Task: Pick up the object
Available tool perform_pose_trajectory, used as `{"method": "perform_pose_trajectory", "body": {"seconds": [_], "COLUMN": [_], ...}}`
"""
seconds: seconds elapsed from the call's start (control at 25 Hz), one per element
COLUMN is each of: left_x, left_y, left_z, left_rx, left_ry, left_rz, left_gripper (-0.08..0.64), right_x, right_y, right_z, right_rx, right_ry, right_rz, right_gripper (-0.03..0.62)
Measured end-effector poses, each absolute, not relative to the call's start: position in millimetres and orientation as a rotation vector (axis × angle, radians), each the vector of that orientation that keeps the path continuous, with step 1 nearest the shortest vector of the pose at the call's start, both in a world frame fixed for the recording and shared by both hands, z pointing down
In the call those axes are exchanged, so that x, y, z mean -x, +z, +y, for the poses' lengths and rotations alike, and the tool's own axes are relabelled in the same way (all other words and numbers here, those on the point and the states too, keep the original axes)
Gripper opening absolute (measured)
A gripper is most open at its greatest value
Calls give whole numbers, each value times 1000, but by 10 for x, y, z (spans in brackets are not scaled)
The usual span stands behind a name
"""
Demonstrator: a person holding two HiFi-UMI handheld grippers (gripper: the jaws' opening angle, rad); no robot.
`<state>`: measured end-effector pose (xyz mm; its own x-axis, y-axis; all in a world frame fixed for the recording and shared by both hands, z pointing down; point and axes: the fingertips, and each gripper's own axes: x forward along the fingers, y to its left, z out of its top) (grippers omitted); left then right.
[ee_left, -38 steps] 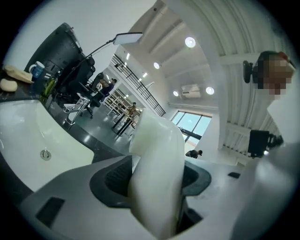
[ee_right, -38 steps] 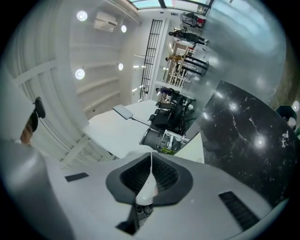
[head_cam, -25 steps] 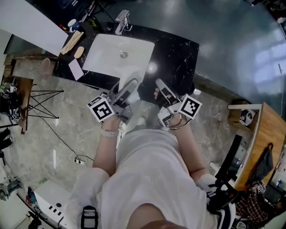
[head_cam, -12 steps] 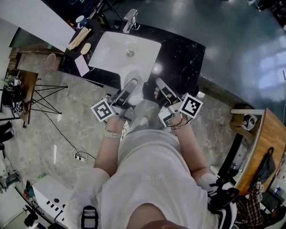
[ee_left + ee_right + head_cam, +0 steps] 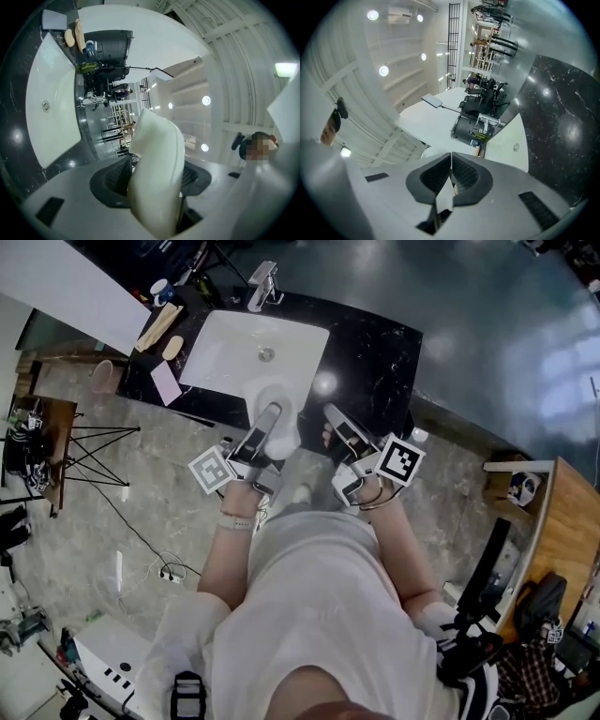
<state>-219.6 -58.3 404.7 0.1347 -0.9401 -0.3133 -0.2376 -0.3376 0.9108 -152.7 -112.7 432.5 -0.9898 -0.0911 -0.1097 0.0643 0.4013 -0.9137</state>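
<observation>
Evidently the left gripper has swung slightly toward the sink, still clamped on the white object, apparently a soft pad, held clear of the counter. Right gripper stays closed, empty. Pickup appears accomplished.

Washroom-style workspace; white sink, faucet, black marble counter.
</observation>
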Motion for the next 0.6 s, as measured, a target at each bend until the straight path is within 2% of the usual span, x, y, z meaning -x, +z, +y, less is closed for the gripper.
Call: {"method": "perform_pose_trajectory", "body": {"seconds": [0.6], "left_x": [2101], "left_y": [4165], "left_z": [-769], "left_rx": [-1682], "left_ry": [-1232], "left_rz": [-1097], "left_gripper": [261], "right_x": [1407], "right_y": [4401], "right_z": [-1272], "right_rx": [81], "right_ry": [-1633], "right_rz": [2513], "right_gripper": [21]}}
